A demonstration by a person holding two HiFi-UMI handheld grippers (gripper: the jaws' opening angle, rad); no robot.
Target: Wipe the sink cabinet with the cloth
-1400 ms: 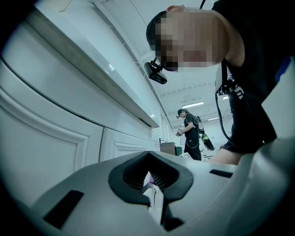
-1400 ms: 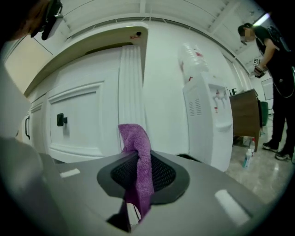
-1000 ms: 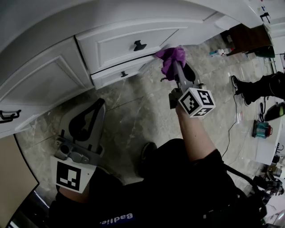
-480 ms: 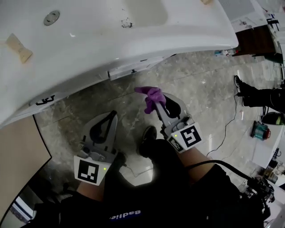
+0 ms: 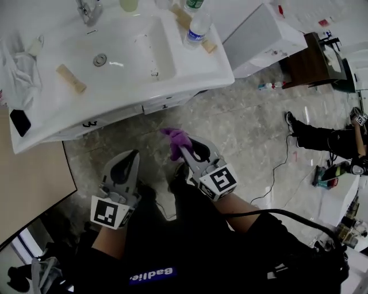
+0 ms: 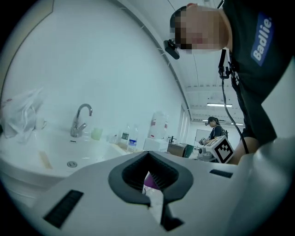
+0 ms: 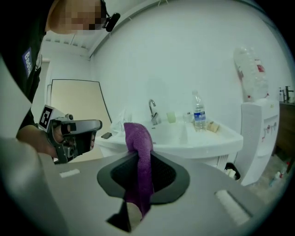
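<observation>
A purple cloth [image 5: 176,141] hangs from my right gripper [image 5: 183,150], which is shut on it in front of my body, well short of the sink cabinet [image 5: 167,103]. In the right gripper view the cloth [image 7: 138,156] stands up out of the closed jaws, with the white sink [image 7: 184,138] beyond. My left gripper [image 5: 129,158] is held beside it to the left, shut with nothing in it. Its jaws meet in the left gripper view, where a bit of purple shows past them. The cabinet's drawer fronts show only as a thin strip under the basin rim [image 5: 190,74].
On the sink top stand a faucet [image 5: 86,10], a water bottle [image 5: 198,28], a white bag [image 5: 17,74] and a black phone [image 5: 20,122]. A white unit [image 5: 261,37] stands right of the sink. Someone's legs [image 5: 322,138] rest on the floor at right. A tan panel [image 5: 29,184] is at left.
The view has risen from under the counter to above the sink. Both grippers have pulled back from the cabinet drawers toward my body, the right one still holding the cloth.
</observation>
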